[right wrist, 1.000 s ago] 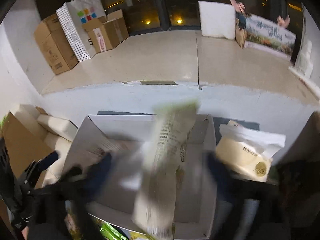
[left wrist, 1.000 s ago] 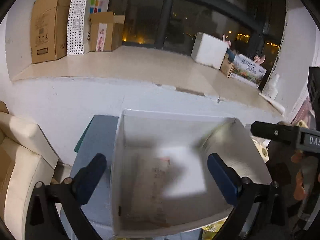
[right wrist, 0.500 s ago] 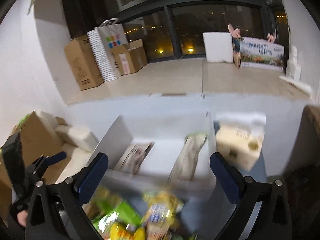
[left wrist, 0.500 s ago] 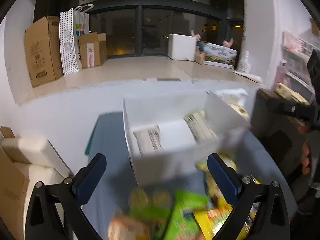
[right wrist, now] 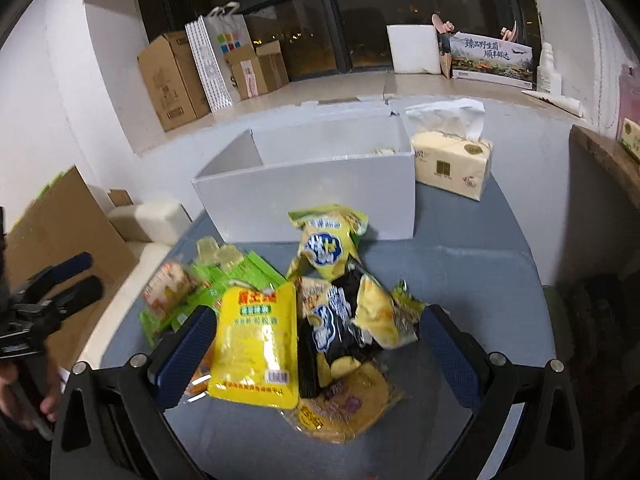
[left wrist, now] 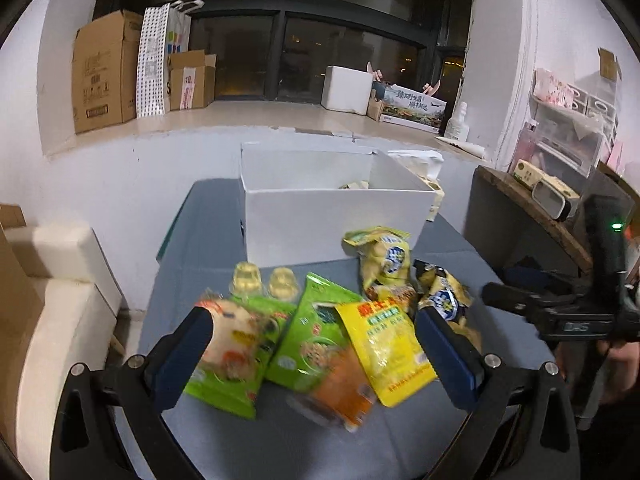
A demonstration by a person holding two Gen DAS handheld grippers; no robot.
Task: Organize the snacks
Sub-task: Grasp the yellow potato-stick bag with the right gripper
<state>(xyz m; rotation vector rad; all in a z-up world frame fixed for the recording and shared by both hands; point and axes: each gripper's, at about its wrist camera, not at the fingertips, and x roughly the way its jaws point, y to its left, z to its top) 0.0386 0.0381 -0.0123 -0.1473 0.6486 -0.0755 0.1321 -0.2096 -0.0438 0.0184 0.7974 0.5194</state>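
The white box stood at the table's far end, one tissue pack beside it; before the box lay a pile of roughly nine soft, crinkly, probably light packets, the yellow pouch best pinched at an edge; two jelly cups nearby; left gripper and right gripper both gaped wide, empty.

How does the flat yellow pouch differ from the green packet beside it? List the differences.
The yellow pouch is plain bright yellow with a green label band; the green packet is green with a food picture. The yellow pouch lies on top, overlapping the green packet's edge. The yellow pouch sits nearer the right side of the pile. Both are flat, sealed and outside the white box.
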